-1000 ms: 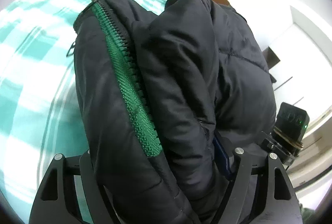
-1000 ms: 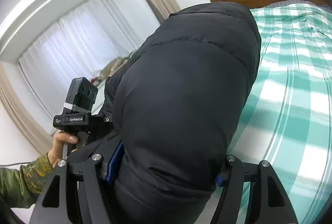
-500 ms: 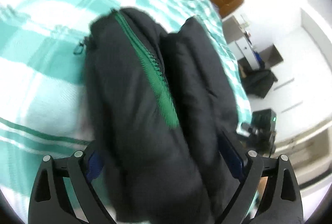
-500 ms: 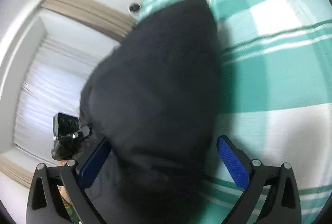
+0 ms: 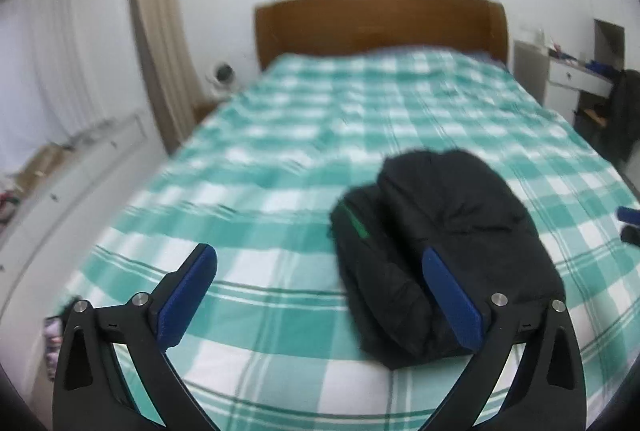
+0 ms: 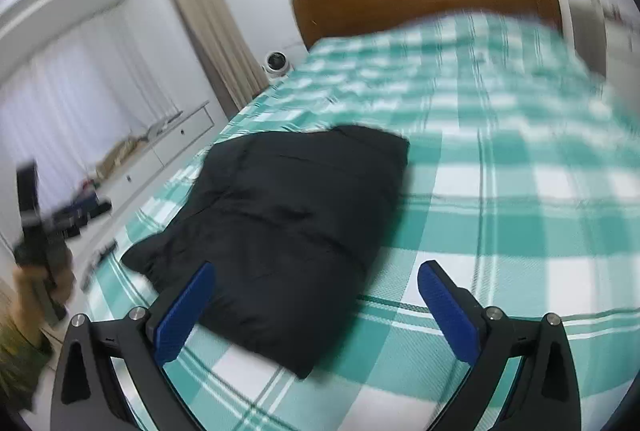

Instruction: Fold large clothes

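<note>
The bed [image 5: 280,167], under a green-and-white checked cover, fills both views, with the wooden headboard [image 5: 380,23] at its far end. On the near part of the cover lies the black puffer jacket [image 6: 288,215], folded into a thick bundle, its green zipper [image 5: 354,221] showing on the left edge in the left wrist view. The bundle rests free on the bed; nothing grips it.

The left gripper [image 5: 320,295] has just been opening and its jaws now stand wide apart, empty, with the jacket's near edge beyond the right-hand finger. The right gripper [image 6: 316,303] is likewise spread wide and empty, the jacket lying ahead and to its left.

The fold looks finished, though blur hides the far edge, so that may be loose. To do the release well, draw both grippers straight back and clear without snagging the padding, which would likely spring the bundle open.
</note>
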`<state>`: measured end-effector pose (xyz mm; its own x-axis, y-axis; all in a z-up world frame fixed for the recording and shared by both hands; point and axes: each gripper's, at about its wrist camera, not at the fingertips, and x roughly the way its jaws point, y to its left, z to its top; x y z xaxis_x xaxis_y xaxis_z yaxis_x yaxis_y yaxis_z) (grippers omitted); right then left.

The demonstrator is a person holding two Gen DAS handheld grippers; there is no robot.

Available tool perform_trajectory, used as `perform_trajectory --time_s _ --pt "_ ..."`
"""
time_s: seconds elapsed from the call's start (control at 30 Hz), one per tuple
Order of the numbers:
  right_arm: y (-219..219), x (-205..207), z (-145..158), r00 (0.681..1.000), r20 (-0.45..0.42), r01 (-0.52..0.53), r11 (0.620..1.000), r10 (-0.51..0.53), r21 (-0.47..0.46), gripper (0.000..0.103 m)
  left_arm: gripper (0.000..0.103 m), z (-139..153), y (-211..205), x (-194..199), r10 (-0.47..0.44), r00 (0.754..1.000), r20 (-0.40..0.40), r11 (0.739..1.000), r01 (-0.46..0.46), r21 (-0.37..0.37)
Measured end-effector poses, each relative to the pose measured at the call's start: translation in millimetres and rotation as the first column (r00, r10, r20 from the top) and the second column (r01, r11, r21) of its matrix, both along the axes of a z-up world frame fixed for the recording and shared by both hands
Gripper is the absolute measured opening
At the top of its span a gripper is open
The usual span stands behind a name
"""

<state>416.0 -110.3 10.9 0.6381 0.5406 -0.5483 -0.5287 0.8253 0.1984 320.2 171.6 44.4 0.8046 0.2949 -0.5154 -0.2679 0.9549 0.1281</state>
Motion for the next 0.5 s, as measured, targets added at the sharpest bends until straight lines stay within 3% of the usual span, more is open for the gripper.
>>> perform_trajectory --time_s 0.13,0.23,0.3,0.37,0.5 --pt "9.8 -58.7 21.5 0.983 0.178 0.057 0.993 -0.038 -0.104 0.103 0.103 25.6 -14.6 -41.4 0.1 0.991 0.09 0.992 -0.106 0.064" --pt "10.1 -97.8 29.9 0.959 0.272 0.114 0.985 -0.076 -0.128 0.103 0.103 33.0 -35.2 -70.7 0.104 0.987 0.119 0.984 -0.119 0.129" --pt "12.6 -114.9 27.4 0.961 0.257 0.147 0.976 -0.102 -0.159 0.103 0.103 34.0 -48.2 -84.8 0.103 0.99 0.092 0.986 -0.114 0.121" --pt "12.6 -128.3 26.4 0.961 0.24 0.182 0.966 -0.136 -0.183 0.103 0.103 35.4 -56.5 -98.2 0.095 0.993 0.072 0.993 -0.1 0.068" --pt "4.1 -152.2 29.3 0.966 0.147 0.236 0.96 -0.215 -0.148 0.103 0.102 32.2 -77.0 -124.3 0.102 0.992 0.072 0.994 -0.103 0.022"
